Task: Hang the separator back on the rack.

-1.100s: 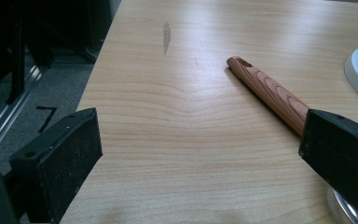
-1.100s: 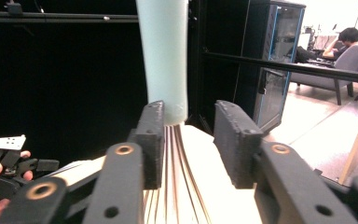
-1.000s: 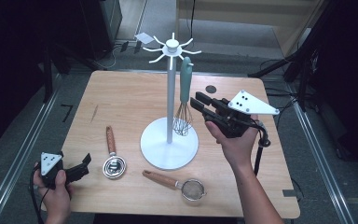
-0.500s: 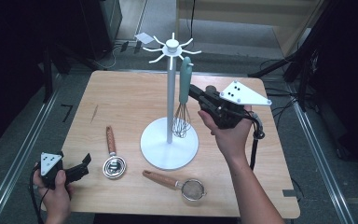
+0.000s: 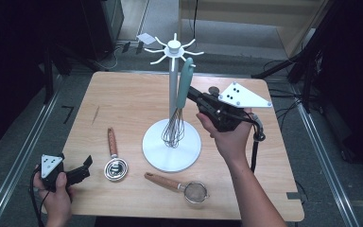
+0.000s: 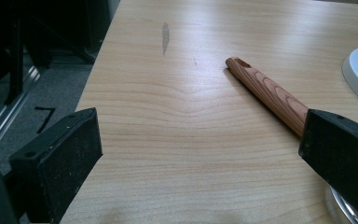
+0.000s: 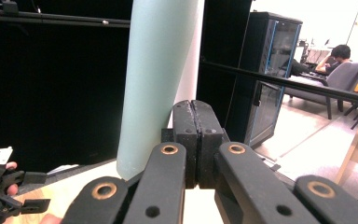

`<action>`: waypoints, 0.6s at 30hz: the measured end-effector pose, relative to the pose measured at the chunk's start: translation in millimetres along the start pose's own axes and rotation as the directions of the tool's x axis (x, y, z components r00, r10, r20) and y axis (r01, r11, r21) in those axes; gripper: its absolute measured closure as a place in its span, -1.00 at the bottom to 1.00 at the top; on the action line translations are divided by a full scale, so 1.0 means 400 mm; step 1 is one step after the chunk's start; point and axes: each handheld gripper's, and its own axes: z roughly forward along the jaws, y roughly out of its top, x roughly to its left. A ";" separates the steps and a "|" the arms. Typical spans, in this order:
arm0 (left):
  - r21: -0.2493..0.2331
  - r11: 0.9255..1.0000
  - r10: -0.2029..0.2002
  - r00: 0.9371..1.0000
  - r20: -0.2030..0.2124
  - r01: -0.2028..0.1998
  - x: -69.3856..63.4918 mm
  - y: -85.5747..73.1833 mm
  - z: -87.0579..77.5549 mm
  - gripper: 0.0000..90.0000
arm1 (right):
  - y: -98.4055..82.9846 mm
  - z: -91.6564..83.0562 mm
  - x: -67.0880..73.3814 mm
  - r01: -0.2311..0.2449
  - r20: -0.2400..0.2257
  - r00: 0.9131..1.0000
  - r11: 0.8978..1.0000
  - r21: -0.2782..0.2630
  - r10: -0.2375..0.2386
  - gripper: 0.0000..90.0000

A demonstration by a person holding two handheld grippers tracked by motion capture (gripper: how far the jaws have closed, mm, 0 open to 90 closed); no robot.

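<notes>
The right gripper (image 5: 192, 96), jaws pressed together on nothing, is perhaps nudging the hanging whisk (image 5: 180, 101); the left gripper (image 5: 86, 165) is idling wide open, awaiting a utensil.

**Both hands, grippers doing different things**

Left hand (image 5: 56, 191) sits low at the near-left corner, holding the black two-jaw left gripper (image 5: 82, 169) with jaws spread wide. Right forearm reaches up from the bottom; the black right gripper (image 5: 196, 95) with its grey triangular plate has jaws pressed flat together.
</notes>
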 end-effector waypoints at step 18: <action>0.002 1.000 -0.005 1.000 0.003 0.005 0.001 0.000 0.000 -1.00 | 0.026 0.011 0.032 0.022 -0.015 1.000 1.000 -0.022 -0.022 1.00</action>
